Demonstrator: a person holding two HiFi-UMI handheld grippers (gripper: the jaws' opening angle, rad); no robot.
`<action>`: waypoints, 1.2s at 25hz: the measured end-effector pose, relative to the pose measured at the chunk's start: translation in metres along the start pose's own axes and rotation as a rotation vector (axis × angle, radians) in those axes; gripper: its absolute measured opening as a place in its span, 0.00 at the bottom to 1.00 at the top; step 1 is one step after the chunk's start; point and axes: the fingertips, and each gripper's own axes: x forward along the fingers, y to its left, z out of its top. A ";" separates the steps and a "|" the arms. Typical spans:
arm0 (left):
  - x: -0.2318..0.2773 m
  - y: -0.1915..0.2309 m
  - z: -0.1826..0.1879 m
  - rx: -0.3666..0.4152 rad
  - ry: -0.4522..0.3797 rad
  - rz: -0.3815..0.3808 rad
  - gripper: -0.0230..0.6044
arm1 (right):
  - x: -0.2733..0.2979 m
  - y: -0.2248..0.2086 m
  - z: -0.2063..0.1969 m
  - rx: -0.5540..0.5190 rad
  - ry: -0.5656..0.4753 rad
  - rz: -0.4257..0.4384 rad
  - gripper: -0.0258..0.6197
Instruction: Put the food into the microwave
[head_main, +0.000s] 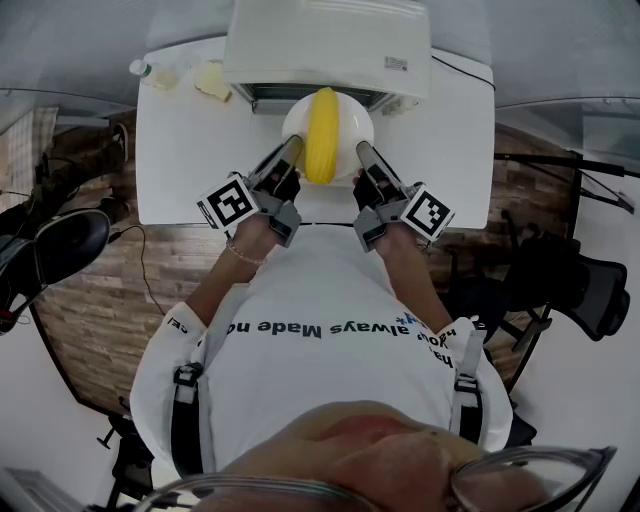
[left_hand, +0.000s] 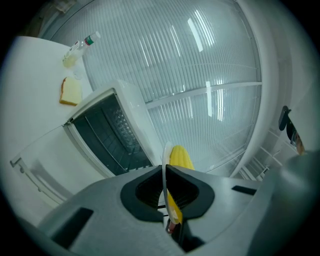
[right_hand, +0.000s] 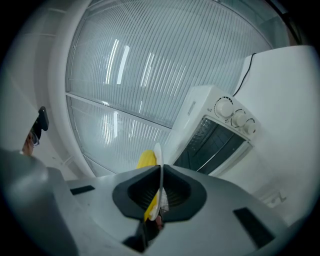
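Note:
A white plate (head_main: 296, 122) carries a yellow corn cob (head_main: 322, 138) just in front of the open white microwave (head_main: 330, 45). My left gripper (head_main: 292, 147) is shut on the plate's left rim, and my right gripper (head_main: 362, 150) is shut on its right rim. In the left gripper view the plate rim (left_hand: 164, 165) stands edge-on between the jaws with the corn (left_hand: 181, 157) behind it and the microwave's dark cavity (left_hand: 110, 135) to the left. The right gripper view shows the plate rim (right_hand: 158, 155), the corn (right_hand: 147, 161) and the microwave (right_hand: 215, 135) to the right.
On the white table (head_main: 180, 160), at the far left beside the microwave, lie a slice of bread (head_main: 212, 80) and a plastic bottle (head_main: 150, 72). Office chairs stand on the wooden floor to the left (head_main: 55, 245) and right (head_main: 580, 285). A cable (head_main: 465, 68) runs behind the microwave.

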 end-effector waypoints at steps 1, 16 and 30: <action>0.003 -0.001 -0.001 0.005 0.000 0.002 0.06 | -0.001 -0.001 0.003 -0.005 0.003 0.003 0.07; 0.012 0.017 -0.012 -0.030 0.000 0.063 0.06 | 0.001 -0.024 0.004 0.035 0.054 -0.008 0.07; 0.015 0.064 -0.030 -0.020 0.050 0.108 0.06 | 0.003 -0.073 -0.016 0.038 0.073 -0.067 0.07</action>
